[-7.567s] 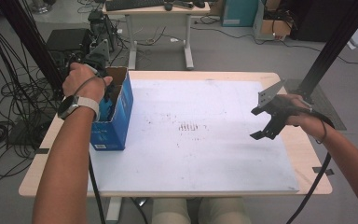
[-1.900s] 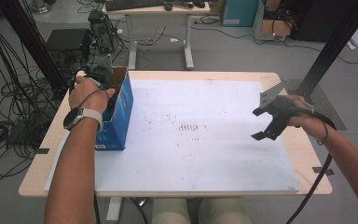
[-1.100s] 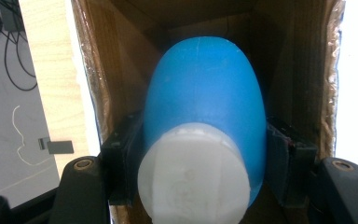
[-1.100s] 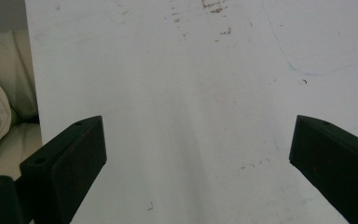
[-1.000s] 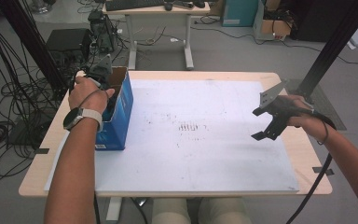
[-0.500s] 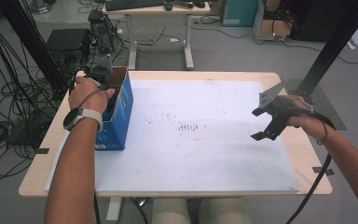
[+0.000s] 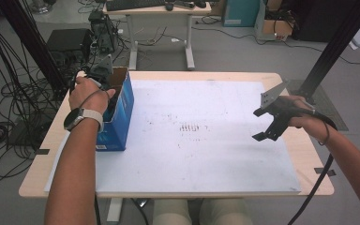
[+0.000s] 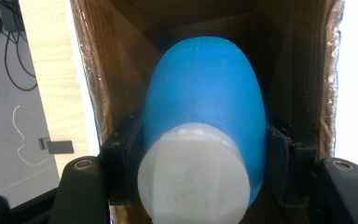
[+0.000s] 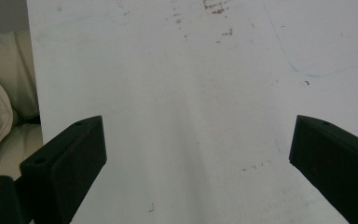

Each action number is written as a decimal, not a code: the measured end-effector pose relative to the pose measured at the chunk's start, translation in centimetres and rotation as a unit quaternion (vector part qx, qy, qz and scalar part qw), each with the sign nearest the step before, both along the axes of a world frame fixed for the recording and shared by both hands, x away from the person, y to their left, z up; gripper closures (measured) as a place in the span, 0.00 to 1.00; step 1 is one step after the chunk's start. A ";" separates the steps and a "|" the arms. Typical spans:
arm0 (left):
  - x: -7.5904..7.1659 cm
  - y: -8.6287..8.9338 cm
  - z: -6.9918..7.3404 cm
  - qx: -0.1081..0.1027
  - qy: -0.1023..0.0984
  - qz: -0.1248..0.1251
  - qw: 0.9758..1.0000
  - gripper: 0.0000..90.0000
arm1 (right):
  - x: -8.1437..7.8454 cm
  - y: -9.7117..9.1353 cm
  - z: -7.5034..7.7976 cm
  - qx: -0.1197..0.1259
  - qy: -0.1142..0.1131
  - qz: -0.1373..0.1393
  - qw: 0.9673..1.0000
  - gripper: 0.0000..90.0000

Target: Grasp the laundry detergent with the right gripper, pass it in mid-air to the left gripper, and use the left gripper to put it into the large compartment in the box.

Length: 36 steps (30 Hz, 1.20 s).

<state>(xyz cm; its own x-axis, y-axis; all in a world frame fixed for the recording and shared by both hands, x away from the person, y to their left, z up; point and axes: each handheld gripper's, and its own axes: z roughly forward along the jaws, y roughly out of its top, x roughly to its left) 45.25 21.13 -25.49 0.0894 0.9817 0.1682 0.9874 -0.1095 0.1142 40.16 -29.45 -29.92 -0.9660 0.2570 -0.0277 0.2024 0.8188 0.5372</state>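
A big white board (image 7: 201, 140) covers most of the wooden table (image 7: 304, 150). At the right, the right gripper (image 7: 264, 125) hangs just above the board with its jaws spread wide and nothing between them. At the far left stands an open blue cardboard box (image 7: 117, 115). The left gripper (image 8: 200, 154) reaches down into it. Its jaws squeeze a blue bottle (image 8: 205, 102) by the sides, just below the white cap (image 8: 193, 175). The bottle's long side runs down into the box, with the cap end toward the gripper.

I see a light wooden table (image 7: 304, 154) carrying a scuffed white board (image 7: 192, 140); an open blue carton (image 7: 119, 115) stands at its left edge.
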 end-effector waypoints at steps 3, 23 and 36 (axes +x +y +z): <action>0.0 0.1 0.0 -0.003 0.002 0.000 1.000 0.42 | 0.0 0.0 0.0 -0.001 0.000 0.000 1.000 0.04; -0.1 0.0 0.0 -0.002 -0.002 0.000 1.000 0.42 | -0.1 0.1 0.0 0.001 0.002 -0.003 1.000 0.04; -0.1 0.0 0.0 -0.002 -0.002 -0.001 1.000 0.42 | -0.1 0.1 0.1 0.002 0.001 -0.002 1.000 0.04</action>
